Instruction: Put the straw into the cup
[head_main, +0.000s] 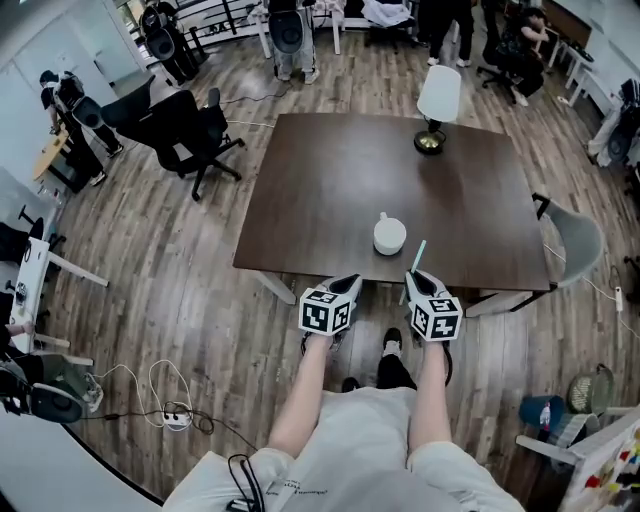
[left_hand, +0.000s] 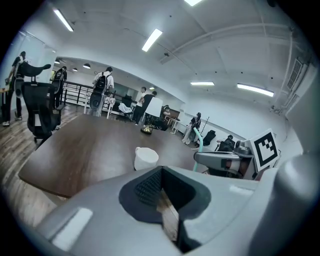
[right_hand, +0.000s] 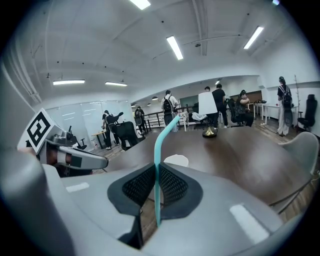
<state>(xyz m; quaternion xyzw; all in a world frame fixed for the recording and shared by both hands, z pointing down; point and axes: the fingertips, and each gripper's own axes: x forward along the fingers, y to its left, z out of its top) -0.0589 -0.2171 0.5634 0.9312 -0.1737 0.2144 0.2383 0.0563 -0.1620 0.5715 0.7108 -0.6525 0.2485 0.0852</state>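
Note:
A white cup (head_main: 389, 236) stands near the front edge of the dark brown table (head_main: 330, 190). My right gripper (head_main: 415, 279) is shut on a teal bendy straw (head_main: 419, 256), which it holds upright just right of the cup and in front of it. In the right gripper view the straw (right_hand: 158, 150) rises between the pads, with the cup (right_hand: 176, 160) just beyond. My left gripper (head_main: 346, 286) hovers at the table's front edge, left of the cup, shut with nothing in it. The left gripper view shows the cup (left_hand: 145, 158) ahead and the straw (left_hand: 198, 140) to the right.
A lamp with a white shade (head_main: 438, 103) stands at the table's far side. A grey chair (head_main: 578, 243) is at the right edge, black office chairs (head_main: 185, 130) at the far left. Cables (head_main: 160, 395) lie on the wooden floor. People stand in the background.

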